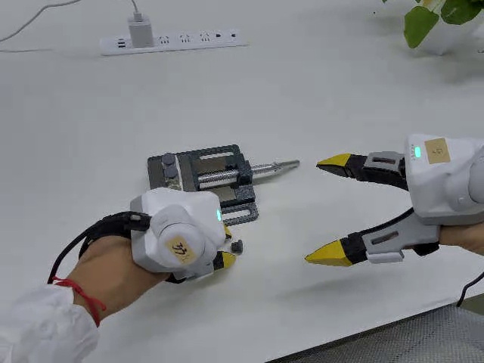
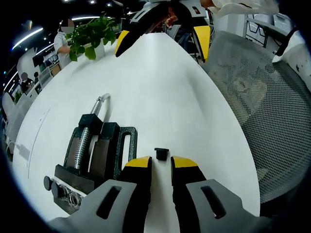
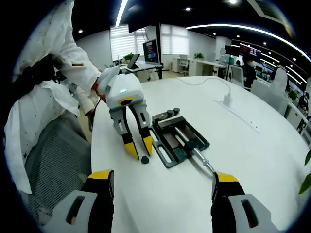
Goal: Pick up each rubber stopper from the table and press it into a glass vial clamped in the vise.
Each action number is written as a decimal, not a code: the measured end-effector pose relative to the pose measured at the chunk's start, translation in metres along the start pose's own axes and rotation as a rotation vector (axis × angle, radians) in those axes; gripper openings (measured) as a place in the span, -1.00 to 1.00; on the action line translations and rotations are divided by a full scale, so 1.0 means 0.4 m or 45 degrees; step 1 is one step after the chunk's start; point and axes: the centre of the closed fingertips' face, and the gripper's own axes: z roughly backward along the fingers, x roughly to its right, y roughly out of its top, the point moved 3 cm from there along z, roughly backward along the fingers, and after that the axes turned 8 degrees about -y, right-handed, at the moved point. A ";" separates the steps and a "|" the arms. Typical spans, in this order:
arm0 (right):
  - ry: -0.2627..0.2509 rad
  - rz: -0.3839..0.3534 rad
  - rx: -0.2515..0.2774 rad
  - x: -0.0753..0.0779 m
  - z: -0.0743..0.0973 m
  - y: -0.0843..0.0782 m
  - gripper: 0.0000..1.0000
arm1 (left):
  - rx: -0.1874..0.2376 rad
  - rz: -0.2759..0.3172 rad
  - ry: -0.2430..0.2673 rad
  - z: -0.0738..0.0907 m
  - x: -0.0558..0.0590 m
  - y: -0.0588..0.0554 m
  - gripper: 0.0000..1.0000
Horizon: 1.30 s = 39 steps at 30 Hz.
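A small dark rubber stopper (image 1: 237, 246) (image 2: 161, 153) (image 3: 145, 159) lies on the white table, just in front of the dark metal vise (image 1: 204, 178) (image 2: 97, 148) (image 3: 177, 138). My left gripper (image 1: 228, 245) (image 2: 161, 165) (image 3: 140, 150) hovers low with its yellow tips a narrow gap apart; the stopper sits right beyond them, not between them. Two grey-topped vials (image 1: 169, 166) stand at the vise's left end. My right gripper (image 1: 327, 209) (image 3: 163, 177) is wide open and empty, off to the vise's right.
A white power strip (image 1: 174, 40) with a plugged charger lies at the table's far side. A potted plant (image 1: 439, 19) stands at the far right corner. The table's near edge (image 1: 363, 329) runs just below the right gripper, with a mesh chair beyond it.
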 end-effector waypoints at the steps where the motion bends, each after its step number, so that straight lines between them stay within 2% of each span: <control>1: -0.002 -0.004 0.000 0.001 0.001 -0.001 0.61 | 0.000 0.006 -0.006 -0.002 0.001 0.000 -0.76; 19: -0.001 -0.017 -0.003 -0.001 -0.001 0.002 0.58 | 0.000 0.011 -0.017 -0.013 0.001 0.000 -0.92; 29: 0.015 -0.016 0.002 -0.014 -0.009 0.013 0.56 | 0.000 0.006 -0.002 -0.008 0.005 -0.002 -0.94; 33: 0.026 -0.007 0.010 -0.019 -0.011 0.026 0.51 | 0.042 0.024 -0.003 0.014 0.010 0.008 -0.94; 39: 0.049 0.017 0.056 -0.036 -0.018 0.080 0.43 | 0.142 0.079 0.048 0.088 0.010 0.040 -0.94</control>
